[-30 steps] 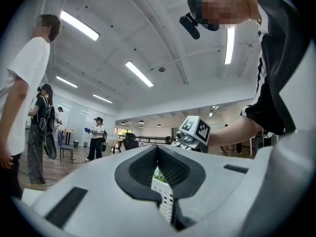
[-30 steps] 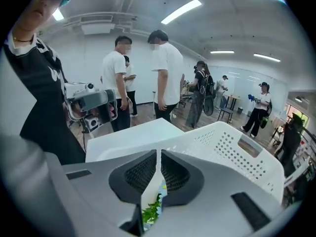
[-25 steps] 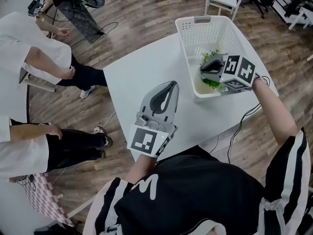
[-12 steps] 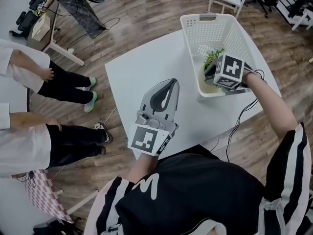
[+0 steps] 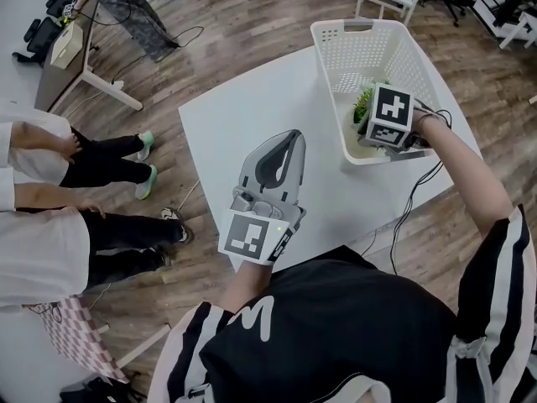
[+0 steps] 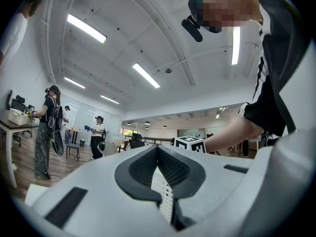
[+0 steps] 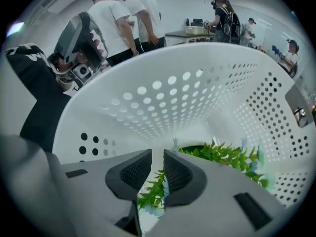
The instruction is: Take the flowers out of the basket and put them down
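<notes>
Head view: white table (image 5: 252, 116) mid-frame. White basket (image 5: 337, 61) sits on it, upper right. Flowers (image 5: 364, 101) are inside the basket, low at its near end; only a green tuft shows. R gripper (image 5: 369, 126) is reaching down into the basket right at the flowers, its marker cube on top, so the tips are mostly covered here. L gripper (image 5: 291, 141) is over bare table, center frame, well apart from the basket, tips pointing toward upper right. Two bystanders at left edge, on the wood floor.

L gripper view: L gripper (image 6: 158, 152) is aimed up at the ceiling and the room, jaws clenched tip to tip, nothing gripped. R gripper's cube (image 6: 190, 143) shows just past the tips.

R gripper view: R gripper (image 7: 157, 167) is inside the basket (image 7: 173, 98), holed walls all round. Jaws are opening, w/ a narrow gap. A green sprig of the flowers (image 7: 222, 154) sits in the gap low down, and the pads look clear of it. Rest of the bunch lies on the basket floor, center-right. L gripper (image 7: 79, 38) visible upper left over the rim.
</notes>
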The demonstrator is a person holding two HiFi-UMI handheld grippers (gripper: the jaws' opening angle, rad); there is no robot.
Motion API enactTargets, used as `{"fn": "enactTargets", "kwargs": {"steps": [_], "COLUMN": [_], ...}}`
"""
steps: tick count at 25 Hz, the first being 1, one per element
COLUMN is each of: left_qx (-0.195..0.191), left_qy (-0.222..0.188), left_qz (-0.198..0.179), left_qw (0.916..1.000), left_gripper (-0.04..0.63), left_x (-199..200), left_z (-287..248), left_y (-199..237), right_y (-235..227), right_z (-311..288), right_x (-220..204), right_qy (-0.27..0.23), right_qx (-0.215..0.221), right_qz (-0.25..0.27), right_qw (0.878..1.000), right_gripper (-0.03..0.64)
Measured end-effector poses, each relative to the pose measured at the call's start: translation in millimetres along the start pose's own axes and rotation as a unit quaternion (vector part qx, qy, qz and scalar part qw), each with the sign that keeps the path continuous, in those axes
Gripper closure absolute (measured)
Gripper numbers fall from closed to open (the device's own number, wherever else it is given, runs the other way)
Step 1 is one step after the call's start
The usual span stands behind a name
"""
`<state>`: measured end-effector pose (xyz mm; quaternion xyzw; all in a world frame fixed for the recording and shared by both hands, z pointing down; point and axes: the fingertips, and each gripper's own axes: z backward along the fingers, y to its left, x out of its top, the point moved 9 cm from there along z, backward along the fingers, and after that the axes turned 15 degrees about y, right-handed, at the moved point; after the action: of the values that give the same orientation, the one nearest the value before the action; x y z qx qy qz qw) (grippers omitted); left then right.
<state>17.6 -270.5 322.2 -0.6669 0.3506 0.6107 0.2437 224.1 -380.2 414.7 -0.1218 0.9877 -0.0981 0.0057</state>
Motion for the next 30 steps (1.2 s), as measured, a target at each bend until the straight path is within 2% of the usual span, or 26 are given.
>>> {"fn": "enactTargets", "kwargs": {"steps": [1, 3, 5, 6, 9, 12, 14, 17, 21, 24, 30], "left_qx": [0.000, -0.001, -0.002, -0.003, -0.003, -0.004, -0.004, -0.005, -0.004, -0.003, -0.002], "left_qy": [0.000, -0.001, -0.001, -0.001, 0.002, 0.005, 0.005, 0.005, 0.006, 0.004, 0.000], "left_qz": [0.001, 0.001, -0.001, -0.001, -0.001, -0.001, -0.001, -0.003, -0.002, -0.003, -0.002], "left_qw": [1.0000, 1.0000, 1.0000, 1.0000, 1.0000, 1.0000, 1.0000, 1.0000, 1.0000, 1.0000, 1.0000], "left_gripper": [0.592, 0.592, 0.592, 0.592, 0.592, 0.592, 0.592, 0.592, 0.592, 0.592, 0.592], "left_x": [0.1, 0.0, -0.6, -0.8, -0.1, -0.3, -2.2, -4.6, -2.8, -3.8, -3.3], "left_z": [-0.3, -0.4, -0.4, -0.6, -2.4, -4.5, -5.4, -5.1, -3.6, -1.6, -0.3], "left_y": [-0.2, -0.7, -0.3, 0.3, 2.2, 3.5, 3.0, 1.0, 1.6, 2.2, 3.4], "right_y": [-1.0, -3.3, -5.7, -7.5, -18.8, -36.8, -46.5, -41.6, -27.0, -25.4, -34.0], "right_z": [-3.6, -11.6, -15.1, -15.5, -21.8, -25.3, -23.3, -16.9, -16.9, -25.0, -37.9], "right_x": [-1.9, -2.2, 3.4, 5.7, 3.3, -4.3, -8.6, -9.9, -6.2, -6.4, 0.4], "right_qy": [0.021, 0.055, 0.052, 0.043, 0.040, 0.060, 0.039, 0.006, 0.038, 0.051, 0.074], "right_qx": [-0.005, -0.048, -0.102, -0.118, -0.134, -0.176, -0.176, -0.146, -0.156, -0.147, -0.188], "right_qz": [0.002, 0.016, 0.030, 0.028, 0.025, 0.050, 0.044, 0.034, 0.069, 0.053, 0.029], "right_qw": [1.000, 0.997, 0.993, 0.992, 0.990, 0.981, 0.983, 0.989, 0.985, 0.986, 0.979], "right_gripper": [0.534, 0.534, 0.532, 0.510, 0.492, 0.477, 0.477, 0.477, 0.477, 0.477, 0.477]}}
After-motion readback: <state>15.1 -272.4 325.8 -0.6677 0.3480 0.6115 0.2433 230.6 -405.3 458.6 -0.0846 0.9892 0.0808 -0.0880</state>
